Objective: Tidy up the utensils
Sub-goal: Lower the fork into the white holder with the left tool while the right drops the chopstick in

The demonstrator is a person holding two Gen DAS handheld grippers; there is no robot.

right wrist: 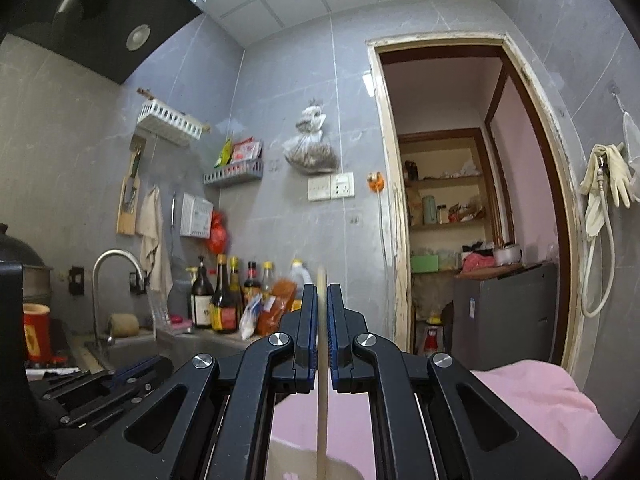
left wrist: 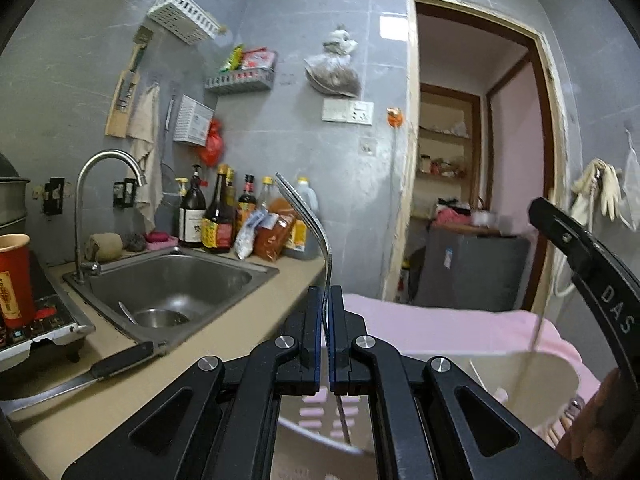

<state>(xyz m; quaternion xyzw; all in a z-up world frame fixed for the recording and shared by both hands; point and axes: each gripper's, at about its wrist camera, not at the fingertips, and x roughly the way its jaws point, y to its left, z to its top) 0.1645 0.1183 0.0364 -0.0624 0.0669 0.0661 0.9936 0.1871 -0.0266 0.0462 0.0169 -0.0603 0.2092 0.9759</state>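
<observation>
Left gripper [left wrist: 325,300] clamped on fork [left wrist: 308,216] at frame centre, right gripper [right wrist: 322,300] pinching chopstick [right wrist: 322,400] over holder [left wrist: 532,376] at lower right; likely to snag on the rim if lowered tilted.

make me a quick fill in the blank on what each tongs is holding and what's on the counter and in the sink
The left tongs are shut on a metal ____.
The right tongs are shut on a thin pale ____.
On the counter in front of the sink lies a black-handled ____.
Inside the sink sits a metal ____.

Missing words: fork; chopstick; knife; bowl
</observation>
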